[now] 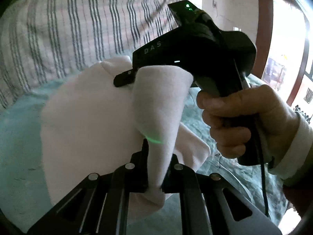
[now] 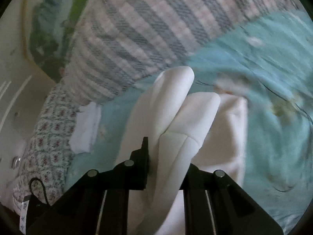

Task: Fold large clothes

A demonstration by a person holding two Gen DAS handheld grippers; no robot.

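Teal bedsheet, left gripper clenched on white garment, right gripper clenched on it too

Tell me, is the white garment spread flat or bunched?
Bunched: the white garment rises in thick folds, pinched by the left gripper and right gripper.

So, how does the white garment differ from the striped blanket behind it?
The white garment is plain; the striped blanket carries grey-blue stripes. The garment is bunched and pinched in both grippers, left and right; the blanket is gripped by neither. The garment is nearer, the blanket farther back. Both are soft fabric on the teal sheet.
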